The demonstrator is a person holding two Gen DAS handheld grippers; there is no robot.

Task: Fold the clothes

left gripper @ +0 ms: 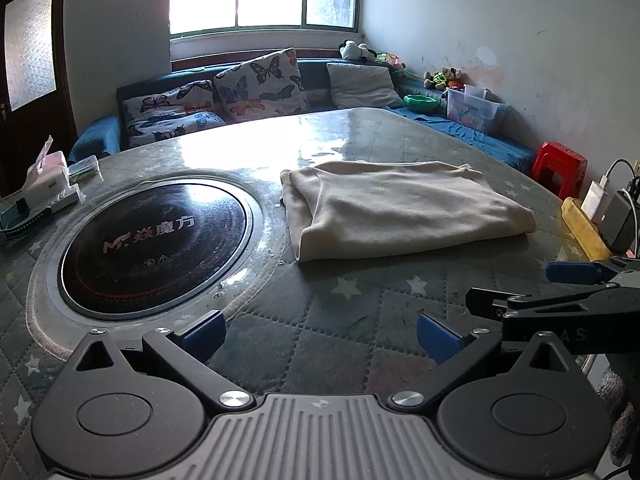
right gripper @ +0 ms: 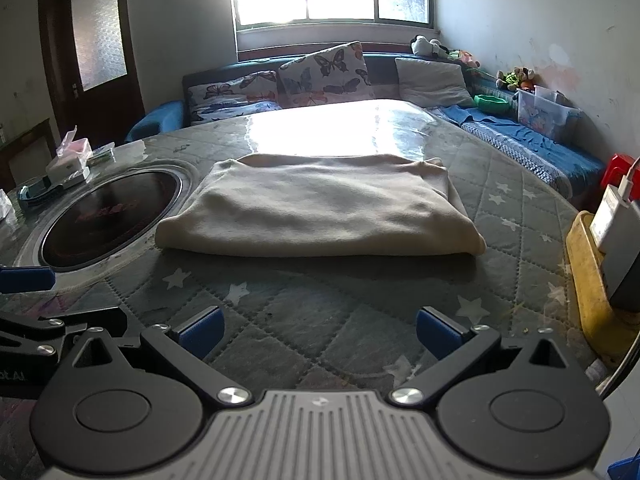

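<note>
- The round table with a grey-green quilted, star-printed cover under a clear glossy sheet [left gripper: 352, 292] fills the space under and ahead of both tools; window glare whitens its far part.
- The blue corner sofa [right gripper: 532, 140] runs along the far side of the table and down the right wall, carrying butterfly-print cushions [left gripper: 260, 84] and a plain grey cushion [right gripper: 432, 76].
- The folded cream fleece garment [right gripper: 320, 208] lies flat on the table straight ahead of the right gripper and ahead-right of the left one, a compact rectangle with its thick folded edge facing the tools. Neither tool touches it.
- The round black induction hob with a metal rim, set into the table [left gripper: 156, 236], sits ahead-left of the left gripper, just beside the garment's left edge.
- The left gripper [left gripper: 320, 332] hovers over the near table edge, blue-padded fingers [left gripper: 204, 330] spread wide with nothing between them.
- The right gripper [right gripper: 318, 332] is close beside it on the right, likewise wide apart and empty; one of its blue pads shows at the right edge of the left view.
- A yellow tray-like object [right gripper: 588, 280] holding chargers lies to the right of the right gripper.
- A red plastic stool [left gripper: 560, 168] stands beyond the table, ahead-right.
- A pink and white tissue box [left gripper: 48, 176] sits far ahead-left, past the hob.
</note>
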